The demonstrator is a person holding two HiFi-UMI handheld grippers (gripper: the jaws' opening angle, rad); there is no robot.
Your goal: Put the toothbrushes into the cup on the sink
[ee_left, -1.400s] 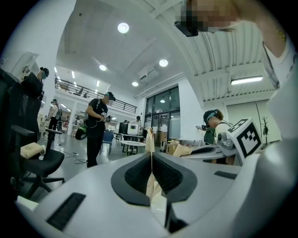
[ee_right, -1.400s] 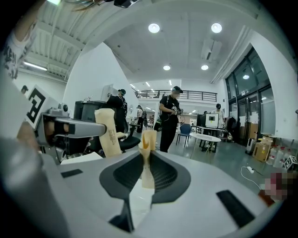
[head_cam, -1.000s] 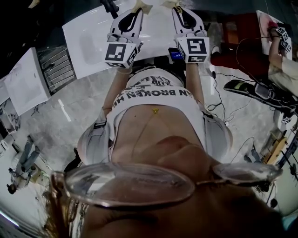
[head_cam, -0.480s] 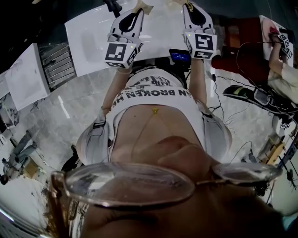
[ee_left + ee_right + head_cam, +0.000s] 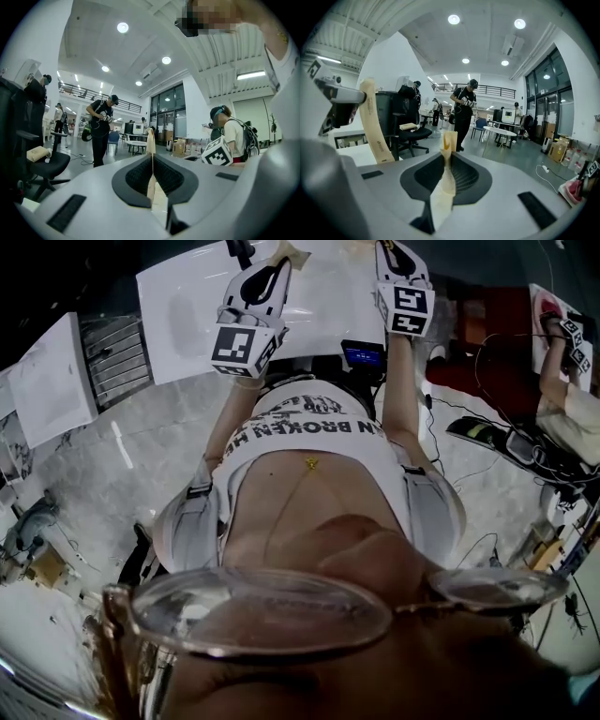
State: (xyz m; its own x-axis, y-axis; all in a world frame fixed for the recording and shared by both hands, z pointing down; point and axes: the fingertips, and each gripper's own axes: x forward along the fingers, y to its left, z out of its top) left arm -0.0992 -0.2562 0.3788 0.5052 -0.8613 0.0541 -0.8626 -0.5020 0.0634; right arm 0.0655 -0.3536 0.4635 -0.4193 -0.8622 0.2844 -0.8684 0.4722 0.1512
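Observation:
My left gripper (image 5: 278, 261) is raised in front of me, shut on a thin cream toothbrush (image 5: 151, 140) that sticks up past the jaw tips. In the right gripper view that toothbrush's curved handle (image 5: 373, 123) shows at the left. My right gripper (image 5: 386, 246) is held up beside the left one, a little higher, and is shut on a second cream toothbrush (image 5: 449, 142). Both grippers hang over a white sink top (image 5: 187, 306). No cup shows in any view.
A small device with a blue screen (image 5: 361, 354) sits at my waist. Cables and gear (image 5: 511, 432) lie on the floor to the right. Another person with a marker cube (image 5: 218, 152) works nearby, others stand farther off (image 5: 465, 112), and an office chair (image 5: 405, 133) stands behind.
My right gripper has risen and drifted right in the head view, still shut on its toothbrush. The left gripper has stayed about where it was.

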